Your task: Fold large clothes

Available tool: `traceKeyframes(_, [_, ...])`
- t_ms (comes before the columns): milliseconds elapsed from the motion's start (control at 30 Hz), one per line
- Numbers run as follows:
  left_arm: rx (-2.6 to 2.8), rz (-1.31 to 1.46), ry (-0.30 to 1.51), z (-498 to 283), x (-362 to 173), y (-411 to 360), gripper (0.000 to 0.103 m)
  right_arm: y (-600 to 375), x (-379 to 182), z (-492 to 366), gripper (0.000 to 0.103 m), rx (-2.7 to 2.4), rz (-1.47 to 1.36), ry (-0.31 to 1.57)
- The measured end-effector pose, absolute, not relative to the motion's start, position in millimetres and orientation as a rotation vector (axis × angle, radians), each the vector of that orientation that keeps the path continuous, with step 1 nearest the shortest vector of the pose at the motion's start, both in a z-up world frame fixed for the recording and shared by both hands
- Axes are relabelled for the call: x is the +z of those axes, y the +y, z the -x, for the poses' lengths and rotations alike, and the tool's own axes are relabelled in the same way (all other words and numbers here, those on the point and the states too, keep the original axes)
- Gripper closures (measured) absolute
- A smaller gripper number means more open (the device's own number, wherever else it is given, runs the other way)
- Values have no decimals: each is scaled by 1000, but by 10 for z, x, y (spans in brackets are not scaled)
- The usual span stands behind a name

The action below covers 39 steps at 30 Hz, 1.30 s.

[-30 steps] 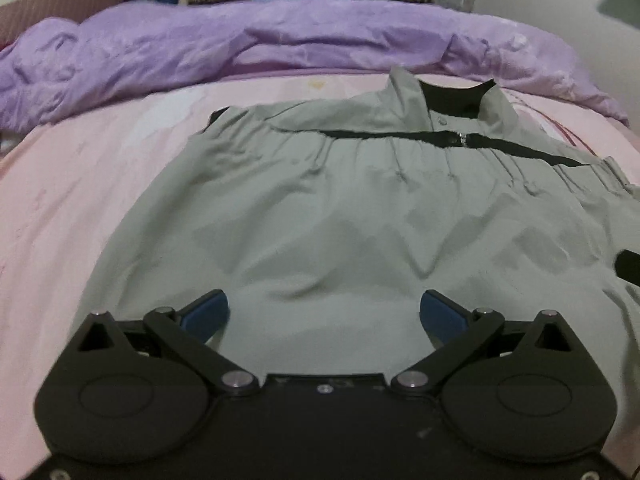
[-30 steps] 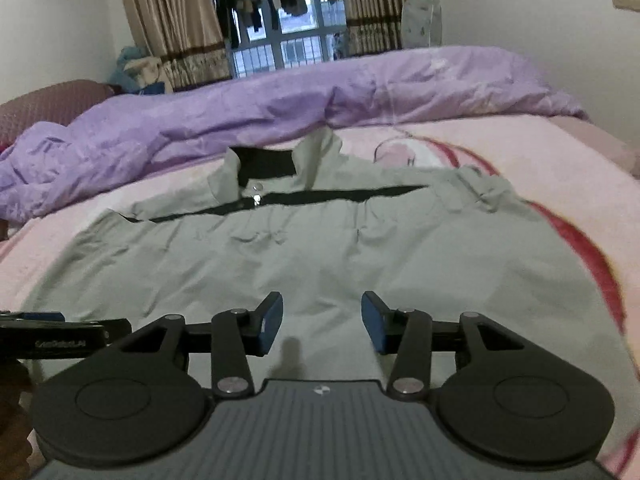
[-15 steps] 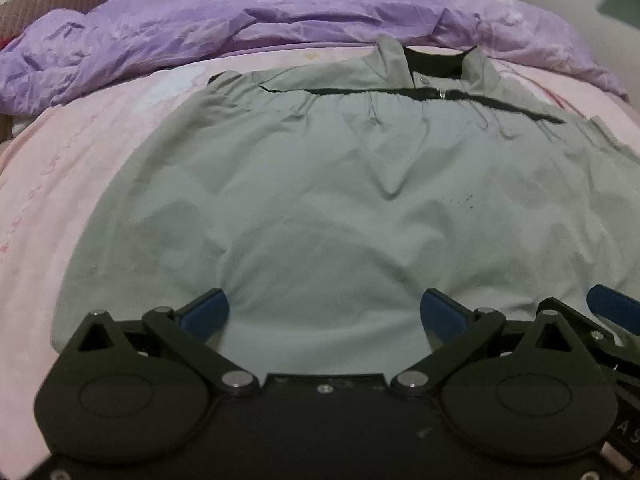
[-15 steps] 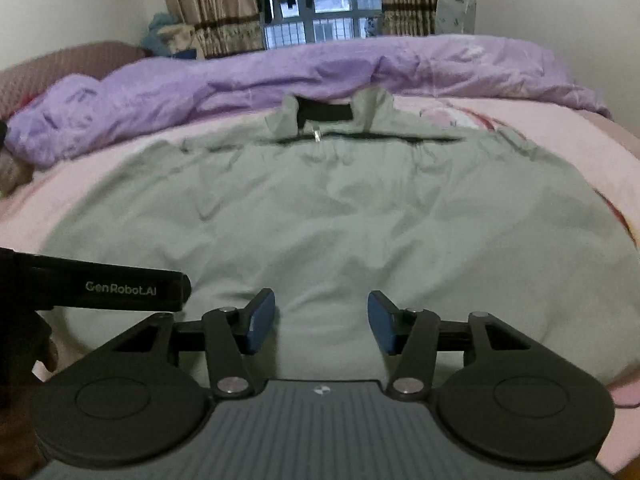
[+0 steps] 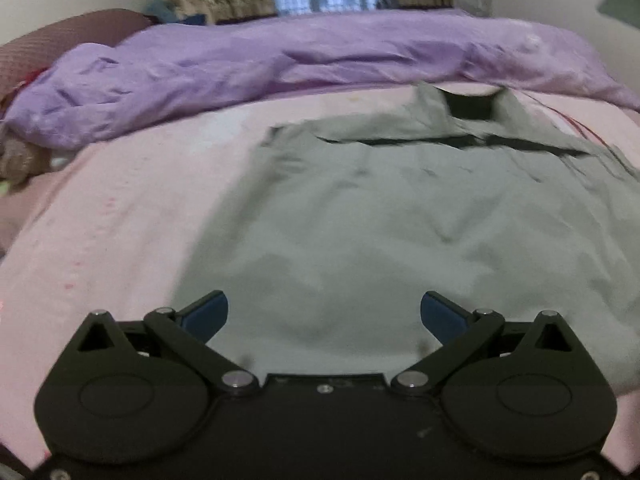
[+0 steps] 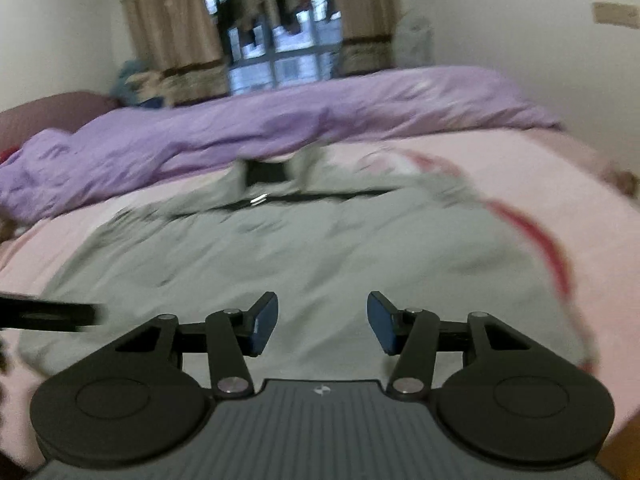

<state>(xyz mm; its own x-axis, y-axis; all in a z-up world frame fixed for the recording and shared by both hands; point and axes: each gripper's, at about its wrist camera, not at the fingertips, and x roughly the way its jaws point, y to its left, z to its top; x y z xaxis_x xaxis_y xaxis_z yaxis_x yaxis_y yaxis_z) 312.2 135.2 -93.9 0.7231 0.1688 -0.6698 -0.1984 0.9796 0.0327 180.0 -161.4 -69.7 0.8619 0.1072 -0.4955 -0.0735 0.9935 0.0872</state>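
Both hand-held grippers, left point(image 5: 324, 316) and right point(image 6: 322, 322), have drawn back from the grey jacket point(image 5: 400, 232), which lies flat on the bed point(image 5: 120, 220); released and empty, they suggest no fold has begun.

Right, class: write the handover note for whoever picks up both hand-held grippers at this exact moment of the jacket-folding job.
Left hand-held gripper: open wide, holding nothing, above the near hem area of the grey jacket.
Right hand-held gripper: open, holding nothing, also above the near part of the jacket.
Jacket: spread flat on the pink sheet, dark-lined collar at the far side beside the purple duvet.
Done: jacket laid out; no fold visible.
Left: every fold. The sleeves' exact lie is hard to tell in the blur.
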Motion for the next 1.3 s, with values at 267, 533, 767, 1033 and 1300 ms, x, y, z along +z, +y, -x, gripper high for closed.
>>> traceKeyframes(267, [294,62,828,-3220,-1277,1740,0,-2248,-885,-1935,45,-63,-94,609])
traceKeyframes(533, [281,86,828,-3217,-1337,1801,0,-2222,-1098,-2045,44,-119,-15,674])
traceKeyframes(767, [342,21,802,-3124,-1145,1864,0,-2393,-906,-1950,44,-181,-18,611])
traceKeyframes(1033, [350,92,841,-3135,-1388,2140,0,-2728,-1157,-2073,42,-220,-96,688])
traceKeyframes(1300, [332,87,804,-3097,-1426,2159,0,-2835,-1078,-1873,40,-255,-252,684])
